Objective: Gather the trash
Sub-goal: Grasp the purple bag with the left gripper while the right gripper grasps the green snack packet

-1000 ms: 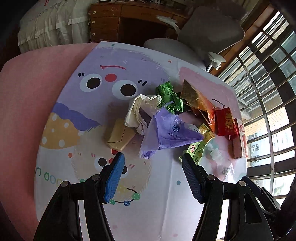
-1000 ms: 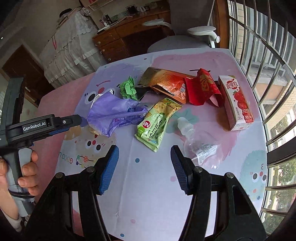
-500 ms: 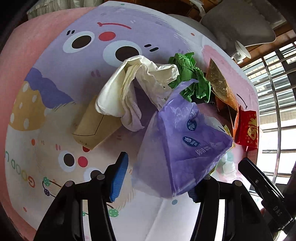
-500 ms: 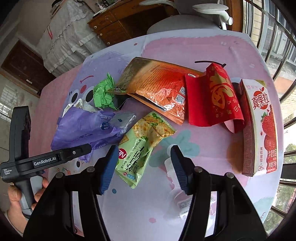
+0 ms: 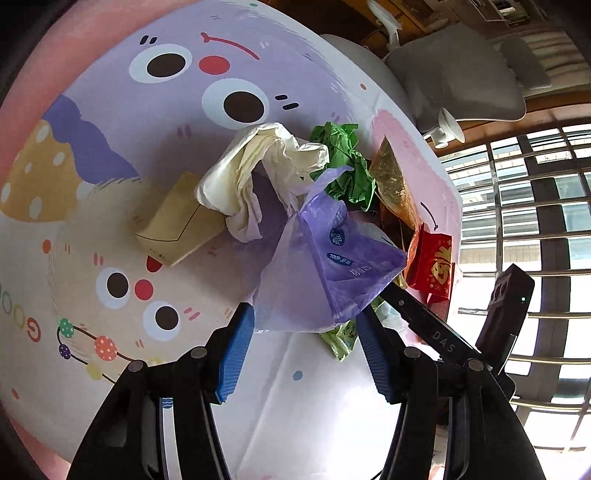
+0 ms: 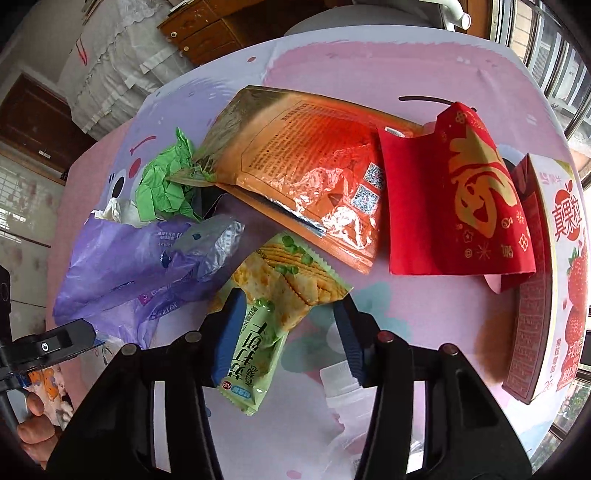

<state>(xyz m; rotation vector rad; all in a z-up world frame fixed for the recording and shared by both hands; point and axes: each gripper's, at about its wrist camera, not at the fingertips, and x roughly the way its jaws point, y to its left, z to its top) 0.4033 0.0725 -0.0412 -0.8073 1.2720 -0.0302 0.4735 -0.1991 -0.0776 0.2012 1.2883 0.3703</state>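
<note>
A heap of litter lies on the cartoon tablecloth point(image 5: 110, 110). A purple plastic bag point(image 5: 325, 269) point(image 6: 122, 266) sits between the open fingers of my left gripper point(image 5: 304, 350), its lower edge at the fingertips. Behind it are a cream bag point(image 5: 258, 177), green crumpled paper point(image 5: 347, 170) point(image 6: 166, 181) and a tan envelope point(image 5: 177, 225). My right gripper point(image 6: 290, 332) is open astride a green cracker packet point(image 6: 273, 295). Beyond lie an orange foil pouch point(image 6: 310, 170), a red envelope point(image 6: 461, 199) and a strawberry drink carton point(image 6: 546, 277).
A clear plastic bottle point(image 6: 347, 391) lies under the right gripper. A grey chair point(image 5: 461, 74) stands past the table's far edge, a wooden dresser point(image 6: 207, 29) behind it, barred windows point(image 5: 535, 206) on the right. A hand point(image 6: 37, 428) holds the left gripper's handle.
Both grippers came down and forward toward the heap. The purple bag now sits between the left fingers, and the cracker packet between the right fingers. Nothing was gripped.
</note>
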